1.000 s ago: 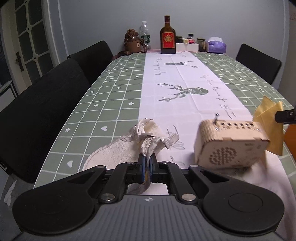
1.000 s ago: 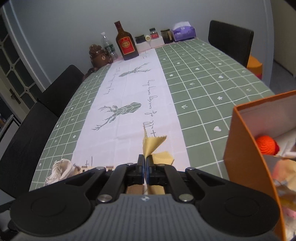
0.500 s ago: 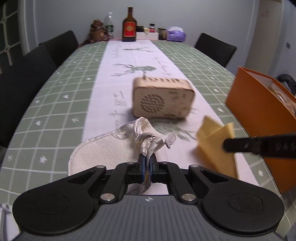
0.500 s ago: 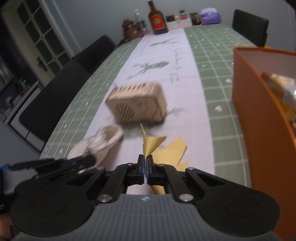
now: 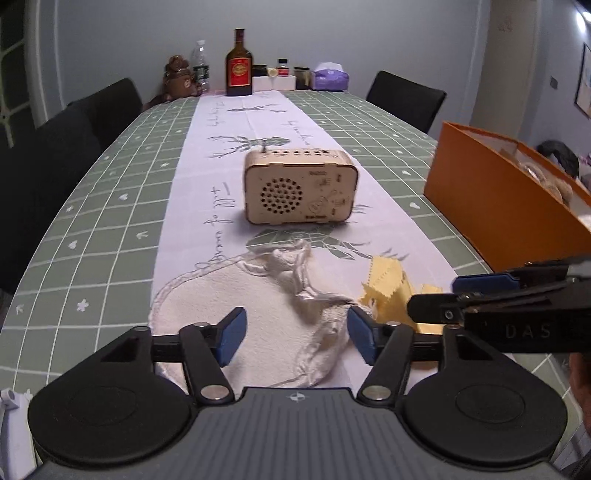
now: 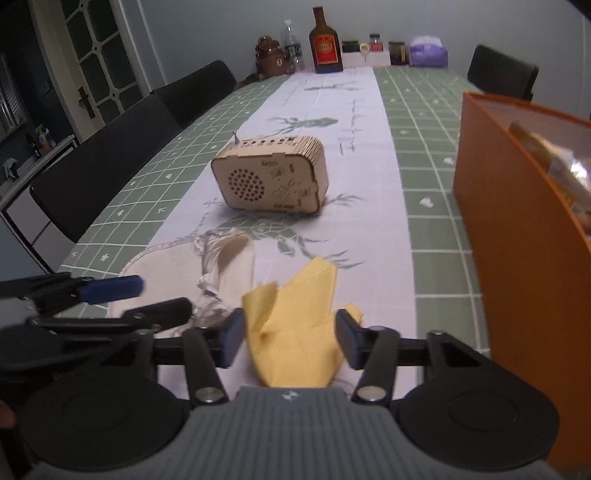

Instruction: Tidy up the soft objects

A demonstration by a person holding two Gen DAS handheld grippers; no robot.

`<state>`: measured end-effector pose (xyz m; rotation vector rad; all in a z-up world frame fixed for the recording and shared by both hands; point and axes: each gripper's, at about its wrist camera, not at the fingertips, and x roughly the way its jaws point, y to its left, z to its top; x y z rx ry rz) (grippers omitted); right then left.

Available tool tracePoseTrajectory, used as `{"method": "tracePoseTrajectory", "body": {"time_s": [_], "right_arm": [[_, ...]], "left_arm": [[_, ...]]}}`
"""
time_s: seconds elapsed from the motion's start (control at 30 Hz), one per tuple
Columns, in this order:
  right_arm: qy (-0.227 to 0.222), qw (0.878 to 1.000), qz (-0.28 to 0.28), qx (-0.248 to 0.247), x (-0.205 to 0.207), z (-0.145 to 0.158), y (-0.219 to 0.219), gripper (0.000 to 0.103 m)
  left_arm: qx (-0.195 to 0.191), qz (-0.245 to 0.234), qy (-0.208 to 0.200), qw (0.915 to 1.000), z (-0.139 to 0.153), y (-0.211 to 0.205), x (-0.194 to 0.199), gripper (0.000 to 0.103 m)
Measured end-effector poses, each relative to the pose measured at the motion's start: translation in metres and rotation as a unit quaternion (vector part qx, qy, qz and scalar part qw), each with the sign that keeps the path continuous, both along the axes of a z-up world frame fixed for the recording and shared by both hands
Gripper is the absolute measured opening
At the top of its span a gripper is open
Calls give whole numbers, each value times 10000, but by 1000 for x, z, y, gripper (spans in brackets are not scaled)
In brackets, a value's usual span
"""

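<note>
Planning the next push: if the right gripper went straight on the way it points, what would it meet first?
Most likely the yellow cloth, crumpled between the right gripper's just-opened jaws, then the tablecloth beneath; the wooden radio looks well beyond.

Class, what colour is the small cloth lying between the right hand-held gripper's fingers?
The small cloth is pale yellow, seen best in the right wrist view.

Grey wall [image 5: 369, 29]; black chairs [image 6: 110, 155] beside the long table [image 5: 110, 206]; glazed door [image 6: 92, 55]
</note>
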<state>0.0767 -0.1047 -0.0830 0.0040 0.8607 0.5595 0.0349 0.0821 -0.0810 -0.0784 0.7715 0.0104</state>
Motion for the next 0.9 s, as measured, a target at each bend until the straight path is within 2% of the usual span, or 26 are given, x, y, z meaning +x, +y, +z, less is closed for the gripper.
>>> {"method": "tracePoseTrajectory", "body": {"time_s": [0.07, 0.17, 0.3, 0.43, 0.47, 0.5, 0.57, 0.63, 0.73, 0.9], "right_arm": [[-37, 10000, 6, -62, 1, -2, 0, 71], [86, 10000, -34, -8, 3, -9, 0, 83], [210, 9998, 0, -31, 3, -19, 4, 83], [226, 9997, 56, -71, 4, -26, 10, 67], [149, 9998, 71, -117, 3, -26, 11, 59], [80, 9997, 110, -188, 2, -26, 14, 55], [-9, 9994, 217, -260, 0, -26, 17, 37], [-63, 9991, 282, -307, -1, -26, 20, 29], [-124, 9986, 357, -361, -2, -27, 23, 20], [-157, 9979, 489, -391, -3, -27, 28, 13]], "left_arm": [[-119, 307, 10, 9995, 1, 13, 0, 81], [-42, 861, 4, 9963, 1, 32, 1, 86], [76, 1326, 335, 9906, -10, 52, 6, 86], [-125, 1348, 545, 9893, -24, 55, 11, 86], [-128, 1331, 543, 9895, -26, 53, 12, 86], [-45, 1290, 487, 9904, -27, 49, 11, 86], [131, 1152, 489, 9921, -28, 40, 13, 85], [265, 1070, 437, 9929, -28, 34, 14, 78], [346, 917, 385, 9944, -26, 25, 15, 58], [1029, 636, 286, 9922, -26, -1, 15, 36]]}}
